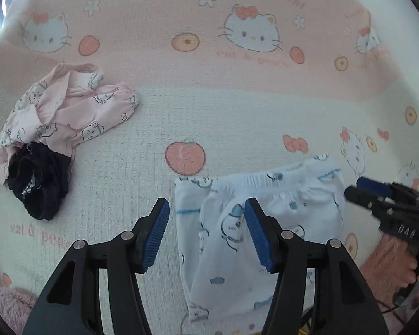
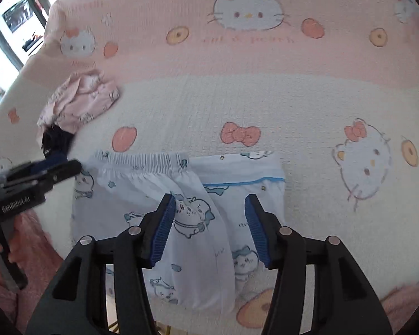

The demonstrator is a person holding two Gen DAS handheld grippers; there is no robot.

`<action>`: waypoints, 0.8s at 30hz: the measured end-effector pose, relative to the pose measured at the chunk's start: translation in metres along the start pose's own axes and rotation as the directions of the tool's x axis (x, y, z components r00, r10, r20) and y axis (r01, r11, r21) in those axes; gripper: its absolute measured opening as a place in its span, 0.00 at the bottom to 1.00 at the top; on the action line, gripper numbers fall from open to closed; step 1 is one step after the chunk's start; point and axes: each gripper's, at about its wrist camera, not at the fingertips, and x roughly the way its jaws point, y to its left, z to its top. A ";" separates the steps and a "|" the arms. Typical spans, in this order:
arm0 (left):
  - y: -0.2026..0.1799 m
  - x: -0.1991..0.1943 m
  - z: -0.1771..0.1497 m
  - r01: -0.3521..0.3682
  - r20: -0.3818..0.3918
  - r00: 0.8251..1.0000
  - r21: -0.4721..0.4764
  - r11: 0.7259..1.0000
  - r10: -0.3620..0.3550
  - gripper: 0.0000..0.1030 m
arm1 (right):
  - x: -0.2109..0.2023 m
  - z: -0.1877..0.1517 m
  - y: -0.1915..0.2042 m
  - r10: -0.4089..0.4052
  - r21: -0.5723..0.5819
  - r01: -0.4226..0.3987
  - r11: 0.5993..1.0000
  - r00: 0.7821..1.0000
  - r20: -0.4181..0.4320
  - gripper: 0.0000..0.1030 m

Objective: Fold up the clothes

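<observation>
a: where are the clothes?

b: the white garment (image 2: 164, 209) with blue cartoon prints lies partly folded on the near part of the bed cover (image 2: 265, 100), its elastic waistband on the far edge. a second white piece with a blue stripe (image 2: 245, 176) lies just beside it on the right, partly under it.

a: and the grippers?

b: the right gripper (image 2: 208, 227) hangs over the white garment, fingers spread apart, nothing pinched between the blue pads (image 2: 162, 231). the left gripper (image 1: 206, 234) hangs over the garment's left edge, its fingers also spread and empty; one pad is over bare cover, the other over the cloth.

a: do they see each other?

b: yes. the right one shows at the right edge of the left wrist view, its tip by the garment's right side; whether it touches, i cannot tell.

a: anything else on the bed?

b: a crumpled pink garment (image 1: 69, 106) at the far left, well apart, with a dark garment (image 1: 39, 184) touching its near side.
</observation>
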 end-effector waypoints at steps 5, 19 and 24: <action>0.013 0.013 -0.049 -0.024 -0.150 0.989 -0.107 0.994 0.008 0.57 | -0.017 -0.057 -0.028 -0.081 0.163 0.090 0.983 0.995 -0.056 0.52; 0.026 0.025 -0.094 0.021 -0.238 0.969 -0.205 0.979 -0.071 0.26 | 0.028 -0.086 -0.007 -0.021 0.070 0.038 0.997 0.973 -0.231 0.12; 0.038 0.021 -0.103 0.067 -0.226 0.965 -0.279 0.958 -0.134 0.23 | 0.025 -0.092 -0.014 0.048 0.121 -0.019 0.992 0.968 -0.245 0.12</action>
